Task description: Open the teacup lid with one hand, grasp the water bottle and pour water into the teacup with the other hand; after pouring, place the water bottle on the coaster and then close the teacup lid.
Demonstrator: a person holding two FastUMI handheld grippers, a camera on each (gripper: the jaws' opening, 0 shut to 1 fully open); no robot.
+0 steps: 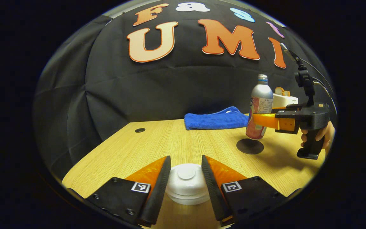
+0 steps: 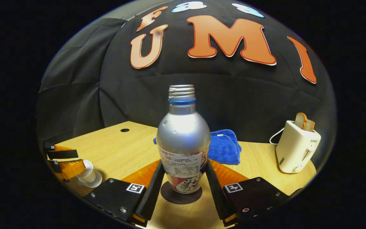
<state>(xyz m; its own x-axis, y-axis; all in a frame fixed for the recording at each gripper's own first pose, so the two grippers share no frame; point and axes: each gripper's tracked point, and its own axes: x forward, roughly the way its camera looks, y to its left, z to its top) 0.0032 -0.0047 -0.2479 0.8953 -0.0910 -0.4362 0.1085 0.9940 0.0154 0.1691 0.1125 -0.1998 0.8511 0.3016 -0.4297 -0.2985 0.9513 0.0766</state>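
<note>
The white teacup lid [image 1: 186,178], with a round knob, sits between my left gripper's [image 1: 186,165] fingers, which press on both its sides; the teacup itself is mostly hidden beneath it. Farther off in the right gripper view, that gripper [image 2: 64,160] shows at the left edge with the white teacup [image 2: 88,176] at its fingertips. My right gripper [image 2: 183,171] is shut on the silver water bottle [image 2: 183,136], uncapped and upright, its base just over the dark round coaster [image 2: 180,195]. The left gripper view also shows the bottle [image 1: 260,108], the coaster [image 1: 250,146] and a hand holding the right gripper [image 1: 265,121].
A blue towel [image 1: 216,120] lies at the back of the wooden table [image 1: 157,143], behind the bottle. A cream toaster [image 2: 295,147] holding bread stands at the right. A small dark hole [image 1: 139,130] sits near the table's back left corner.
</note>
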